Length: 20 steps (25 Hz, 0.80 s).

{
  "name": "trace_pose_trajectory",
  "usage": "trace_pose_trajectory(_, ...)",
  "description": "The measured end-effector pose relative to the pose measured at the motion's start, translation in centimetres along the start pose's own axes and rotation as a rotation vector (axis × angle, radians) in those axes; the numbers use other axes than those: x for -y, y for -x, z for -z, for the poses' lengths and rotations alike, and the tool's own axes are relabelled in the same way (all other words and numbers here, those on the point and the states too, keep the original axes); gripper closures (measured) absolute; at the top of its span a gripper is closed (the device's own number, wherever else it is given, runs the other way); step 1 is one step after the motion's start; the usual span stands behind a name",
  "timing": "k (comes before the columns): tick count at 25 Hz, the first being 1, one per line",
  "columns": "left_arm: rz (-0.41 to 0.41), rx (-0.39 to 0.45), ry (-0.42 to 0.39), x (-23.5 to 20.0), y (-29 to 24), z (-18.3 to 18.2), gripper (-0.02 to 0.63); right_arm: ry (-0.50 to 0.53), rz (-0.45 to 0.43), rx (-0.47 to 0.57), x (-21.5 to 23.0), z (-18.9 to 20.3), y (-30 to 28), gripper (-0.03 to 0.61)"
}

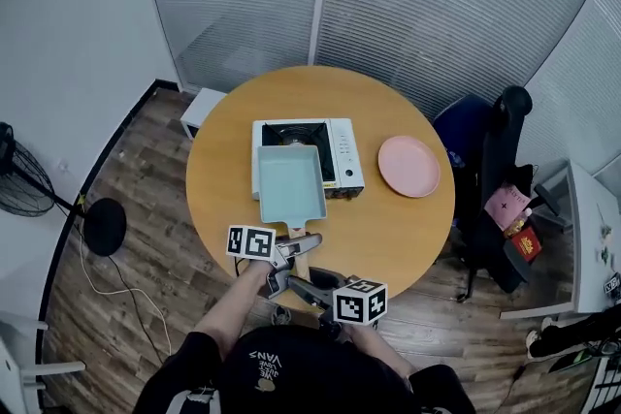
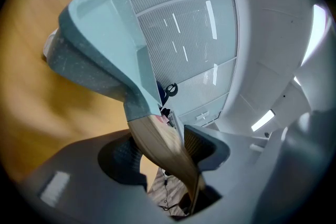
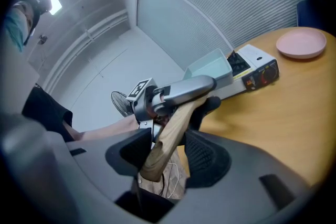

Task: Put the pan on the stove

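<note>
The pan [image 1: 289, 181] is a pale teal rectangle at the centre of the head view. It covers the left half of the stove [image 1: 342, 155], and its lower end overhangs the stove's front edge. Whether it rests on the stove or is held just above it cannot be told.

Its long axis runs top to bottom in the frame. The wooden handle [image 2: 157, 144] points down-frame toward the person. The burner [image 1: 293, 137] shows just above the pan's upper rim, so the target lies up-frame, in line with that axis.

Both pairs of fingers are closed on the handle:
- The left gripper [image 2: 164, 150] clamps it nearer the pan body.
- The right gripper [image 3: 168, 152] clamps the handle's free end, lower in the frame, past the edge of the tabletop [image 1: 388, 238].

The remaining move is judged to be a straight advance along the handle line, with the left gripper leading. Sideways drift to the right would put the pan over the control panel.
</note>
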<state>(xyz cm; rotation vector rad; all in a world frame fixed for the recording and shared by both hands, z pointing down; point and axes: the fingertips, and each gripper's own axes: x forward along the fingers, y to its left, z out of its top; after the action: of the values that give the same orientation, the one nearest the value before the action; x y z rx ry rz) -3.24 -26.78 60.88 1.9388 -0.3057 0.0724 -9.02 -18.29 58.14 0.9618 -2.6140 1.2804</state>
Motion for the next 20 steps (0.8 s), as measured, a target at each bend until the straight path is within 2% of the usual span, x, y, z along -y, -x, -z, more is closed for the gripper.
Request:
trace_pose_trajectory(9,0.04,-0.035,0.007,-1.7,-1.4,-3.1,0.38,-0.002,0.054,0.018,2.5,-2.6,-2.1,0.388)
trace_pose_trajectory(20,0.022,-0.001,0.033,-4.1,-4.7,-7.7,0.38,0.003,0.029,-0.038,6.9,-6.5,-3.1,0.388)
